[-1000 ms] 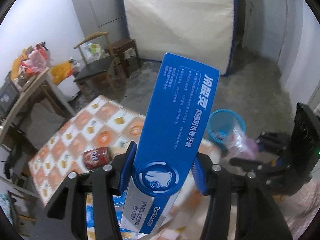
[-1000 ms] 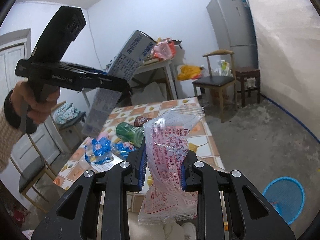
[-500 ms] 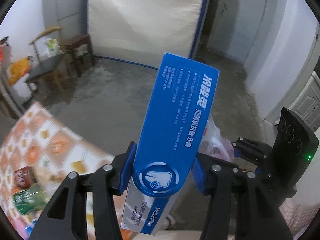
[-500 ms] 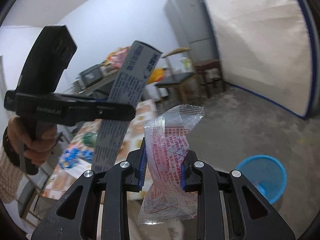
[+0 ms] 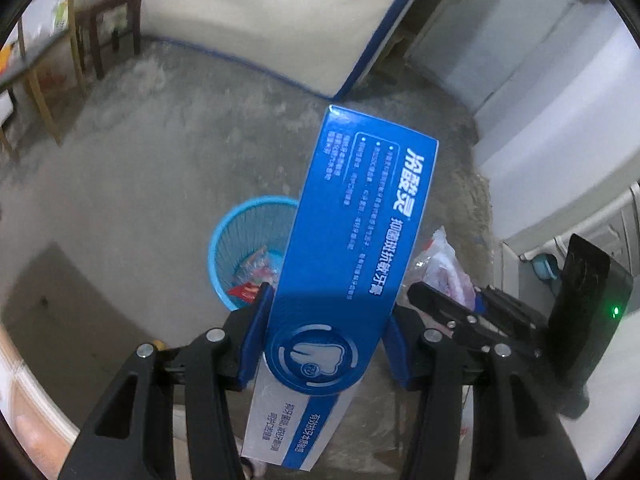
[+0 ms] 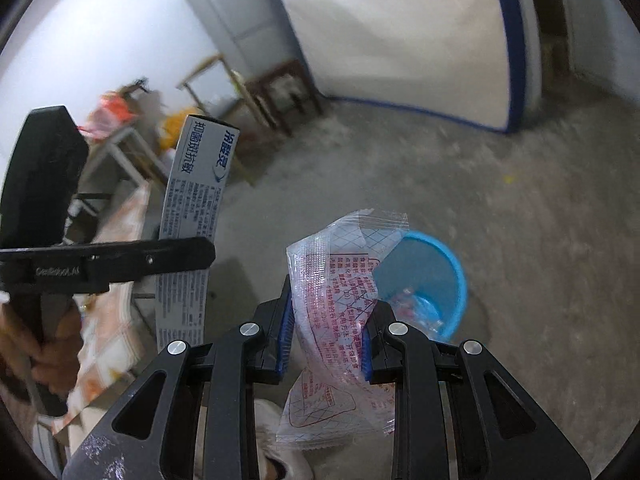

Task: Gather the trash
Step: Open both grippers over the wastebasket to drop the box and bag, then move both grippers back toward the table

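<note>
My left gripper [image 5: 326,336] is shut on a long blue toothpaste box [image 5: 356,232], which stands up between its blue pads. The same box [image 6: 192,200] shows at the left of the right wrist view, clamped in the left gripper [image 6: 180,254]. My right gripper [image 6: 326,324] is shut on a clear plastic wrapper [image 6: 340,280] printed in red; the wrapper [image 5: 444,268] shows beside the box in the left wrist view. A blue waste basket [image 5: 248,224] stands on the concrete floor below both grippers, with some wrappers inside. The basket [image 6: 436,272] lies just behind the held wrapper.
A mattress [image 5: 260,12] with blue edging leans on the far wall. Wooden chairs and a stool [image 6: 280,84] stand at the left, near a fridge [image 6: 240,8]. The table with a patterned cloth [image 6: 116,264] is at the left edge. A hand [image 6: 44,344] grips the left tool.
Both grippers have swung away from the table and tipped downward, so the blue basket on the floor now lies right ahead of them. Each still grips its item.
</note>
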A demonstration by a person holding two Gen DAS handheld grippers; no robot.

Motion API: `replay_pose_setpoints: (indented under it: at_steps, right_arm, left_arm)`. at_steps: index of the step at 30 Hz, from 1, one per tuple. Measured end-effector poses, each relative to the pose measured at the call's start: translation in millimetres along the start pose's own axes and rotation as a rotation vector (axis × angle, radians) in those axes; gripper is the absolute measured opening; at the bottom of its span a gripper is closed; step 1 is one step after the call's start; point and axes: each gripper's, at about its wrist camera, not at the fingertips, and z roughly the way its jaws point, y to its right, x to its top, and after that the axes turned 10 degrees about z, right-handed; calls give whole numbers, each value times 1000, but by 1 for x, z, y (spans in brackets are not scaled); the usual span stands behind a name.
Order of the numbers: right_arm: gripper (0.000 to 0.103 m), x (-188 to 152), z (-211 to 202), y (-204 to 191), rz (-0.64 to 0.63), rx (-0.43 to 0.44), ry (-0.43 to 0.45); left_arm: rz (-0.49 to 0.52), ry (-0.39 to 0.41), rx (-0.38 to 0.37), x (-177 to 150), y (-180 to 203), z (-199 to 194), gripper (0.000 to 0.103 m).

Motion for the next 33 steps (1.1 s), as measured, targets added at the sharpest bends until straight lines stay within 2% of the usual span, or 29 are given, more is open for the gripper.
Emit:
replay_pose_setpoints:
  at_steps: [2, 5, 7, 9, 10, 12, 13, 19, 25, 28, 31, 33]
  right_arm:
    - [24, 3, 20, 9, 21, -26, -35]
    - [26, 14, 55, 18, 47, -85, -79]
    - [33, 22, 74, 25, 58, -116, -92]
    - [48, 28, 92, 31, 71, -151, -96]
    - [51, 28, 94, 36, 70, -165, -95]
    - [57, 27, 101, 38, 57, -210, -88]
    - [58, 24, 96, 41, 48, -224, -86]
    - [58, 13, 83, 38, 16, -264, -72]
    - [58, 9, 70, 33, -32, -282, -16]
    - [59, 4, 57, 21, -66, -280, 15]
    - [64, -3, 36, -1, -111, -266, 53]
    - [68, -8, 23, -19, -153, -248, 82]
  left_arm:
    - [-30, -18, -19, 11, 2, 25, 50]
    - [-43, -26, 3, 21, 1, 48, 51]
    - [-60, -24, 38, 30, -5, 64, 52]
    - [-84, -13, 77, 35, -9, 72, 67]
    - [-95, -8, 90, 36, -9, 78, 73]
    - [-120, 12, 71, 33, -12, 76, 74]
    - [-119, 22, 56, 29, -15, 72, 76]
    - [-65, 63, 80, 11, -22, 43, 77]
    - [-50, 104, 101, -13, -30, 5, 77]
    - [-58, 133, 110, -30, -35, -20, 77]
    - [-57, 172, 127, -52, -37, -52, 77]
    - [-53, 204, 167, -72, -37, -77, 78]
